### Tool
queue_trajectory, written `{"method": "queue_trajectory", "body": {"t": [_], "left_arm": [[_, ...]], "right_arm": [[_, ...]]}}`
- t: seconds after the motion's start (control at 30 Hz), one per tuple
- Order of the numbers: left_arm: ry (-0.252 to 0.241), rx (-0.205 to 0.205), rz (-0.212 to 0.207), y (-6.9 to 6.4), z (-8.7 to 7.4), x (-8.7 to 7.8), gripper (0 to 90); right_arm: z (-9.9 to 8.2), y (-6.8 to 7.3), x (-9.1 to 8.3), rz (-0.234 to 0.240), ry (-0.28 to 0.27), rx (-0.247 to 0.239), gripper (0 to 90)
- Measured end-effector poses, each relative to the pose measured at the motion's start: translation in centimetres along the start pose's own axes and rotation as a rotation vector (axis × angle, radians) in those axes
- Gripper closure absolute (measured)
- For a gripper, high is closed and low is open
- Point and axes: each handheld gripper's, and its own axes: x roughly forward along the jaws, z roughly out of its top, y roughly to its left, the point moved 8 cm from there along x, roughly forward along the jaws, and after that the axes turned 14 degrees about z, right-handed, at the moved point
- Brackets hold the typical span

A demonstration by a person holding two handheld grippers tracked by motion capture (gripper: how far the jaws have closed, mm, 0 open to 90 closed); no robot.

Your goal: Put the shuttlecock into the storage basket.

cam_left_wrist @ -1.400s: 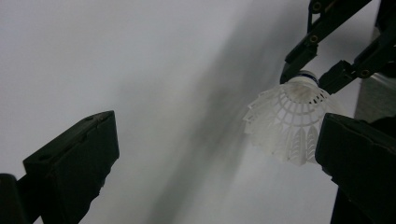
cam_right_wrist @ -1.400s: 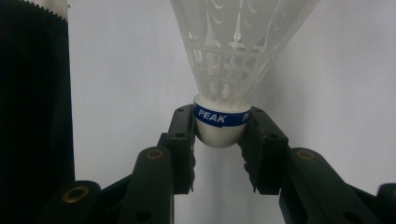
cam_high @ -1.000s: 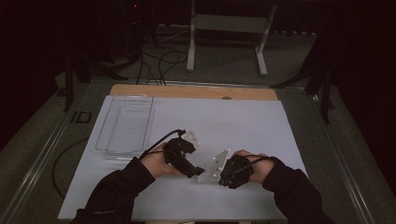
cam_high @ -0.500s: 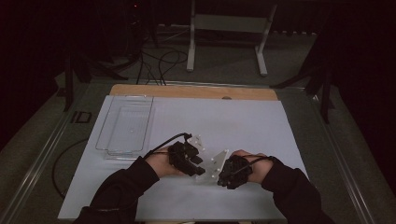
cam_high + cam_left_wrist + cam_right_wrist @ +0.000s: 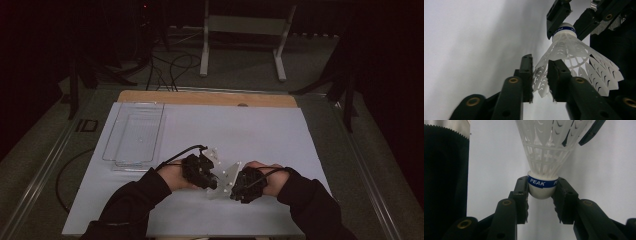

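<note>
Right gripper (image 5: 541,195) is clamped on the shuttlecock (image 5: 546,152) at its cork base. Left gripper (image 5: 540,75) has just been closing, jaws nipping the skirt edge beside it.

I'm seeing the shuttlecock (image 5: 544,157) hanging off the table, a white plastic mesh skirt flaring from a white cork ringed by a blue band reading PEAK, cork and skirt edge both being pinched.

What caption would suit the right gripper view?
Right gripper clamps a white shuttlecock by its cork base, blue PEAK band showing.
</note>
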Motion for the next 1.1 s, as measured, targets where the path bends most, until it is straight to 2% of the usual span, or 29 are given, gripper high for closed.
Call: {"method": "queue_trajectory", "body": {"t": [0.13, 0.3, 0.4, 0.67, 0.7, 0.87, 0.9, 0.93, 0.97, 1.0, 1.03, 1.07, 1.1], "left_arm": [[-0.009, 0.002, -0.010, 0.1, 0.0, 0.0, 77.9], [0.007, 0.013, -0.019, -0.2, -0.1, 0.3, 81.2], [0.010, 0.016, -0.022, -0.4, -0.1, 0.4, 88.8], [0.019, 0.051, -0.033, -0.7, -0.2, 0.3, 89.9], [0.024, 0.072, -0.030, -0.6, -0.3, 0.2, 89.9], [0.023, 0.076, -0.040, -0.9, -0.3, 0.0, 89.9], [0.030, 0.083, -0.030, -0.9, -0.4, 0.0, 89.9], [0.030, 0.083, -0.030, -0.9, -0.4, 0.0, 89.9], [0.026, 0.078, -0.036, -0.9, -0.5, -0.1, 89.9], [0.026, 0.078, -0.036, -0.9, -0.5, -0.1, 89.9], [0.033, 0.080, -0.023, -0.7, -0.6, -0.2, 89.9], [0.033, 0.080, -0.023, -0.7, -0.6, -0.2, 90.0], [0.025, 0.069, -0.026, -0.7, -0.6, -0.4, 89.9]], "right_arm": [[0.0, 0.0, 0.0, -0.001, -0.005, -0.004, 65.5], [-0.1, 0.1, 0.0, -0.001, -0.002, 0.001, 65.4], [-0.2, -0.1, 0.2, -0.003, 0.001, -0.001, 65.4], [-0.3, 0.2, 0.4, 0.011, -0.008, 0.009, 65.3], [-0.3, 0.3, 0.4, 0.011, -0.014, 0.005, 65.0], [-0.3, 0.2, 0.4, 0.015, -0.026, 0.018, 63.5], [-0.3, 0.0, 0.3, -0.001, -0.034, 0.057, 57.5], [-0.3, 0.0, 0.3, -0.001, -0.034, 0.057, 57.5], [-0.2, 0.0, 0.3, 0.004, -0.045, 0.076, 50.7], [-0.2, 0.0, 0.3, 0.004, -0.045, 0.076, 50.7], [-0.2, -0.2, 0.3, -0.004, -0.059, 0.105, 43.0], [-0.2, -0.2, 0.3, -0.004, -0.059, 0.105, 43.0], [-0.3, -0.3, 0.1, -0.018, -0.063, 0.127, 39.6]]}}
